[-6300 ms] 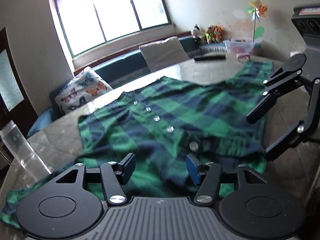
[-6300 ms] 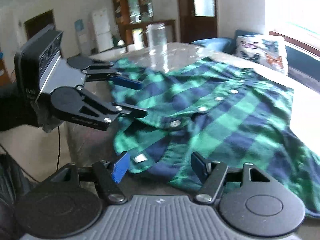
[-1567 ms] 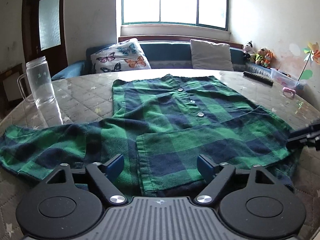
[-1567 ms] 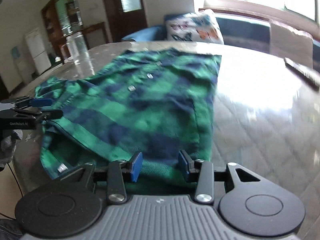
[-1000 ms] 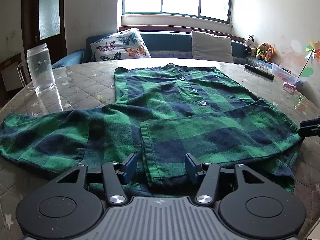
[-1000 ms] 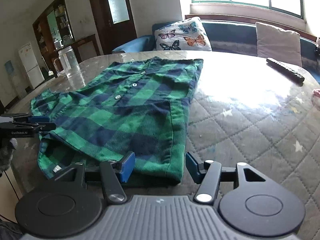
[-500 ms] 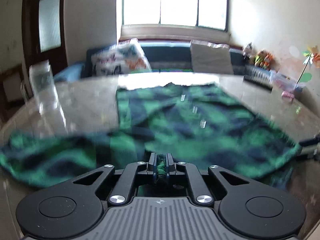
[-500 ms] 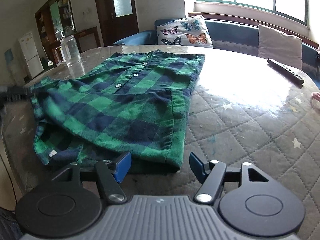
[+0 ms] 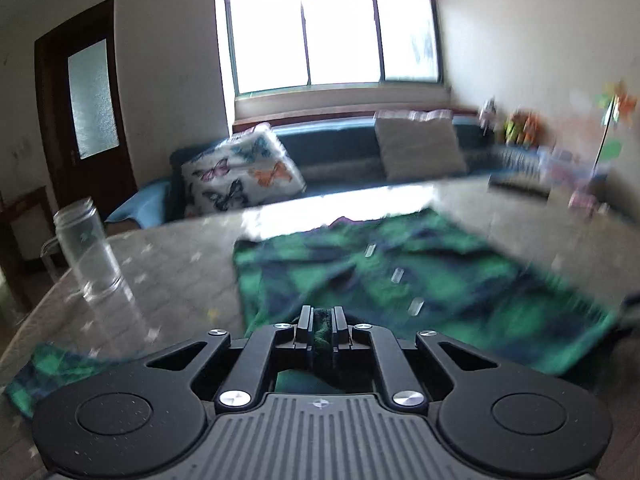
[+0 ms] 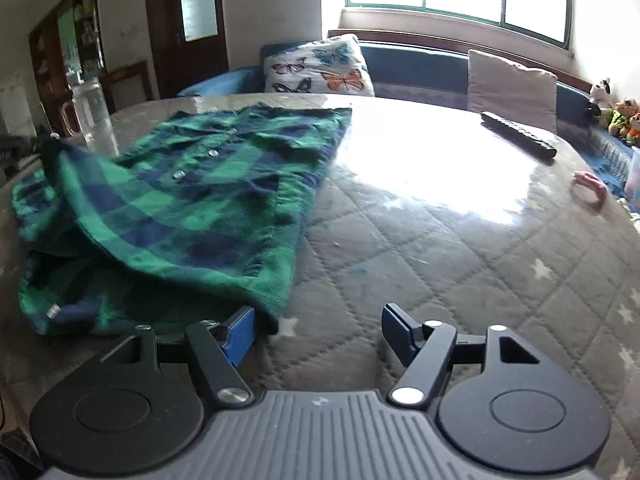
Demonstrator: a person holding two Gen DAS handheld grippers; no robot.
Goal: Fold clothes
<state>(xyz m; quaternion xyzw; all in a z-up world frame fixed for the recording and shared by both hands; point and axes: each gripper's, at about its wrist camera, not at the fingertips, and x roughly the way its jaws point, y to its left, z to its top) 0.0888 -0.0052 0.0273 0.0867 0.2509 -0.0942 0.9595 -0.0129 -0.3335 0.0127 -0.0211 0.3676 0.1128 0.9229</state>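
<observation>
A green and navy plaid shirt (image 9: 400, 276) lies buttoned side up on a quilted table (image 10: 460, 240). My left gripper (image 9: 322, 322) is shut on the shirt's near edge and holds it raised above the table. In the right wrist view the shirt (image 10: 192, 208) lies to the left, its left corner lifted. My right gripper (image 10: 316, 330) is open and empty, at the shirt's near right corner, its left finger beside the hem.
A clear glass jar (image 9: 86, 252) stands at the table's left; it also shows in the right wrist view (image 10: 92, 114). A black remote (image 10: 518, 134) and a pink object (image 10: 590, 186) lie far right. A bench with cushions (image 9: 240, 176) runs under the window.
My left gripper closed on the shirt's near edge and has lifted it. My right gripper let go of the hem, opened wider and moved to the right.
</observation>
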